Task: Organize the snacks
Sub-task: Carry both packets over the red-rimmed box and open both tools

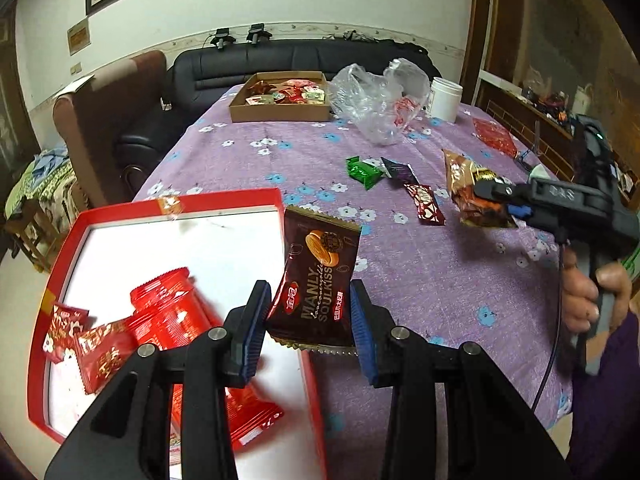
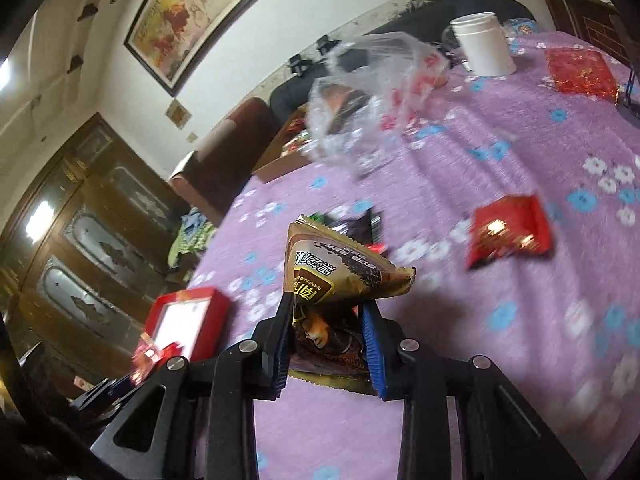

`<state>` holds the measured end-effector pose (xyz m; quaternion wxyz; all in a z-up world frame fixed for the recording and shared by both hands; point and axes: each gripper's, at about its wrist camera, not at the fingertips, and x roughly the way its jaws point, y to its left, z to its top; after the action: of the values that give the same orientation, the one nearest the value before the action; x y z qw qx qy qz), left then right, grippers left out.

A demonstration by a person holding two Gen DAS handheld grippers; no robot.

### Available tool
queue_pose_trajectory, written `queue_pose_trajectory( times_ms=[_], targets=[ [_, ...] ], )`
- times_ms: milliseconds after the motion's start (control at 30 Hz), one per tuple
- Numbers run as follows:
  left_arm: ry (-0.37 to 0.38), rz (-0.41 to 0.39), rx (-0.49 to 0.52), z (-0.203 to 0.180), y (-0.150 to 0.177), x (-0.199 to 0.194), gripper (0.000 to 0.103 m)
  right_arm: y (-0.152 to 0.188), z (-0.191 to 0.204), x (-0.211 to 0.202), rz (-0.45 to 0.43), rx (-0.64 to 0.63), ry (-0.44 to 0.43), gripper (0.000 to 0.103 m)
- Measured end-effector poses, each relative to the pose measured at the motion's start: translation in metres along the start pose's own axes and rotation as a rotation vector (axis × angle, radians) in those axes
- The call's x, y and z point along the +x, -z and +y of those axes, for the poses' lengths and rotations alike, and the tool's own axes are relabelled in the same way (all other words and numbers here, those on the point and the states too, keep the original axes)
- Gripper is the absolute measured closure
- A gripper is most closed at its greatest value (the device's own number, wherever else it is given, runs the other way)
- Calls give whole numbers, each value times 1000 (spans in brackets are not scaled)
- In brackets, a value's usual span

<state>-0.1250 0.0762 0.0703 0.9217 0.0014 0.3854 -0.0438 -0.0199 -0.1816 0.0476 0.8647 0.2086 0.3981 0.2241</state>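
My left gripper [image 1: 308, 320] has its blue pads pressed on a dark brown "Manly Soulkiss" cake packet [image 1: 318, 276], hanging over the right wall of the red gift box [image 1: 64, 240]; red snack packets [image 1: 168, 316] lie inside on its white floor; my right gripper [image 2: 326, 344] pinches a gold-brown snack packet [image 2: 340, 272] above the purple floral tablecloth [image 2: 500, 152]; a green candy [image 1: 363, 171] and a red wrapper [image 1: 425, 203] lie loose between; a cardboard tray [image 1: 280, 114] sits far off.
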Motion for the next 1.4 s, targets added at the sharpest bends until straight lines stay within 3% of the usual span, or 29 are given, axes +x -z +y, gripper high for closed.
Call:
queue_pose_trajectory(
  times_ms=[333, 533, 1000, 1400],
  targets=[
    [-13, -50, -47, 26, 11, -14, 66, 37, 85, -1, 9, -105, -106, 71],
    [-49, -82, -93, 52, 17, -24, 66, 52, 123, 17, 43, -147, -119, 71],
    [-108, -82, -174, 105, 27, -22, 65, 78, 178, 56, 95, -231, -156, 71],
    [-143, -70, -209, 124, 27, -13, 65, 91, 193, 76, 118, -272, -188, 71]
  ],
)
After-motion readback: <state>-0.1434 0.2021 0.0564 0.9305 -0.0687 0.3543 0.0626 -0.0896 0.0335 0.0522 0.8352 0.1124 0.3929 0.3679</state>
